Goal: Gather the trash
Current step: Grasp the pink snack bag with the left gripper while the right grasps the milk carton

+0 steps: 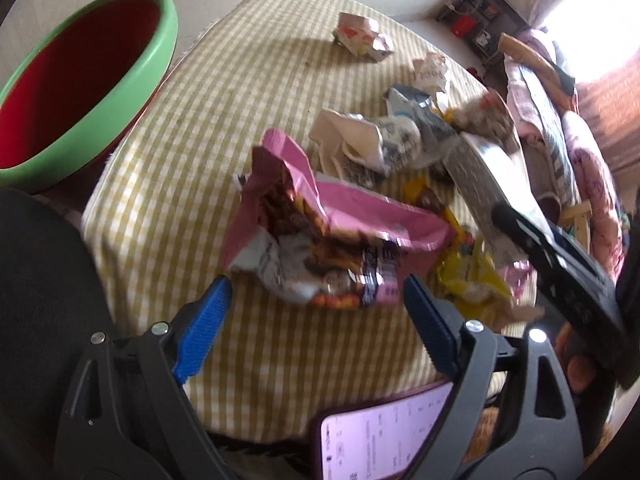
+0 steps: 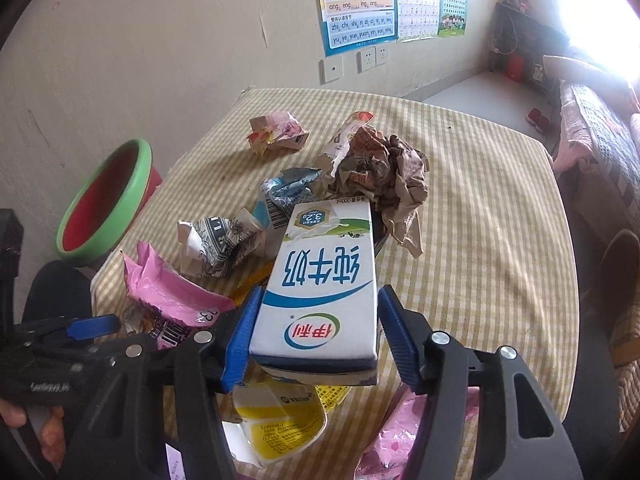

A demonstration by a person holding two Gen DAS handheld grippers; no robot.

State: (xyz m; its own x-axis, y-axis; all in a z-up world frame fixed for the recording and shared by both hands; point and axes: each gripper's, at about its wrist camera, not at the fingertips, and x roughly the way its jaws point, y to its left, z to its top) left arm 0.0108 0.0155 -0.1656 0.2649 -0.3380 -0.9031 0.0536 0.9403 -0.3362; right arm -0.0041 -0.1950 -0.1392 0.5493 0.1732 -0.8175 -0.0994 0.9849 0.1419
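The right tool (image 2: 316,332) is clamped on a milk carton (image 2: 320,280), whose long axis points away above the desk (image 2: 480,220). The left tool (image 1: 316,308) stands apart before a pink wrapper (image 1: 320,236). Farther, crumpled trash is partly hidden; the bin (image 2: 104,200) is beside the desk.

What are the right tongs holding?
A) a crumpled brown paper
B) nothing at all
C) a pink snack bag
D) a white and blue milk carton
D: in the right wrist view the right tongs have their blue fingers pressed on both sides of the white and blue milk carton, lifted over the checked table.
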